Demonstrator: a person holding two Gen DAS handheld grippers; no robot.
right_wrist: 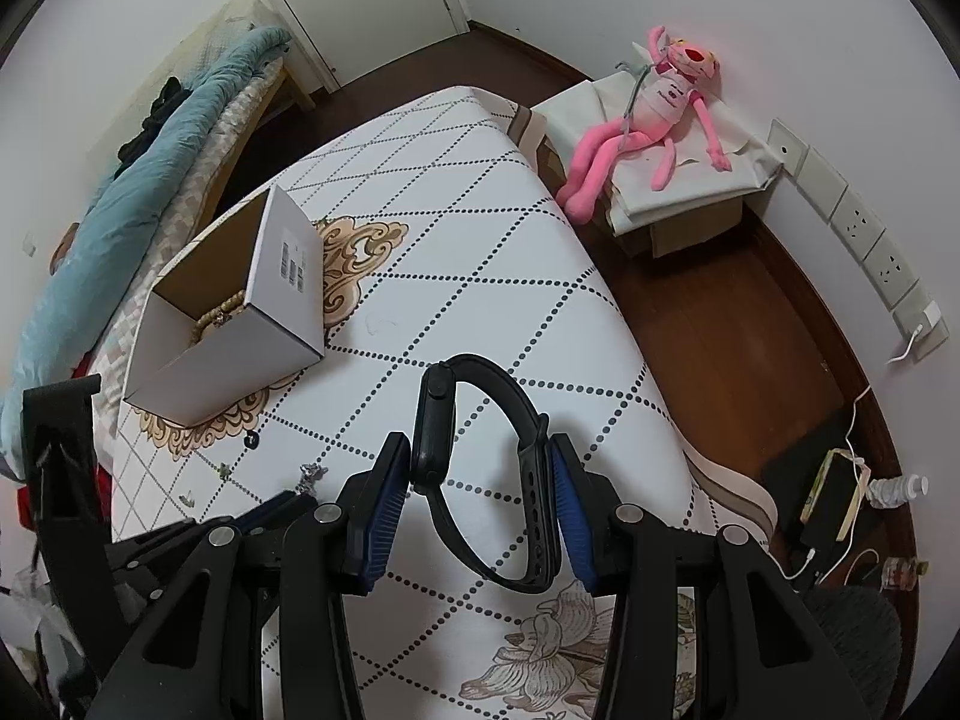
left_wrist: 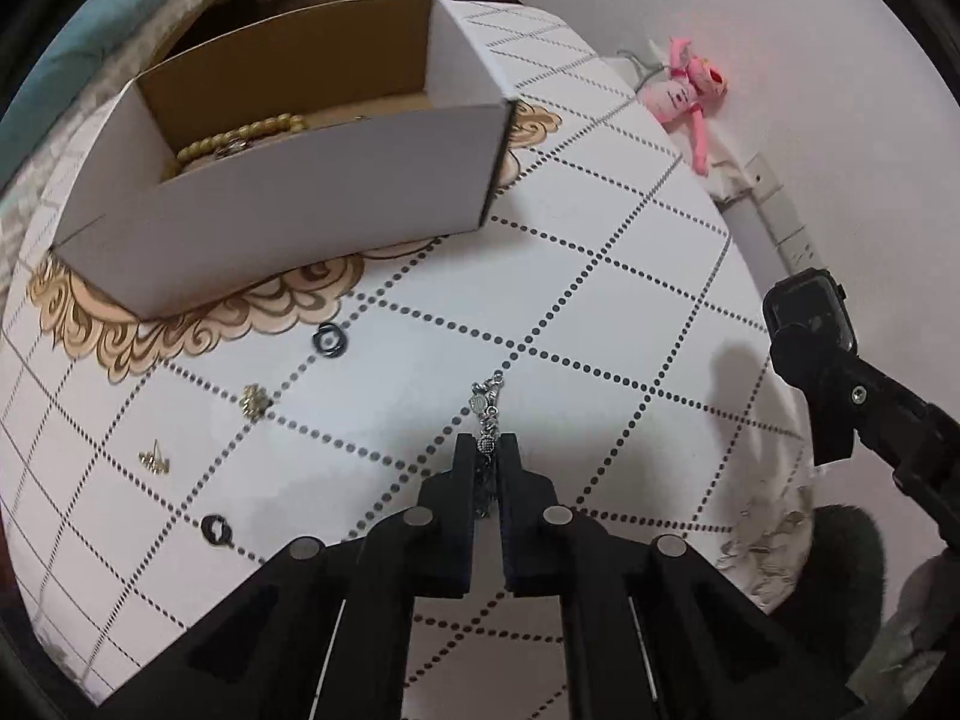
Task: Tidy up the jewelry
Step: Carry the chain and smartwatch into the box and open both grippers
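The silver bracelet is pinched between the narrow jaws of the left gripper, and its free end hangs out in front, well short of the white cardboard box. I think this loose end is the first risk: the grip takes only a few links, so a quick swing toward the box could let the chain slip out or catch on the box wall.

The right gripper holds a black smartwatch, with the case against one pad and the strap against the other. The strap is springy, so the watch may twist or pop out if the squeeze weakens.

In front of the box, on the patterned tablecloth, lie black rings, a gold flower piece, small gold studs and another black ring. A dragging chain could sweep these away. Inside the box lies a beaded bracelet.
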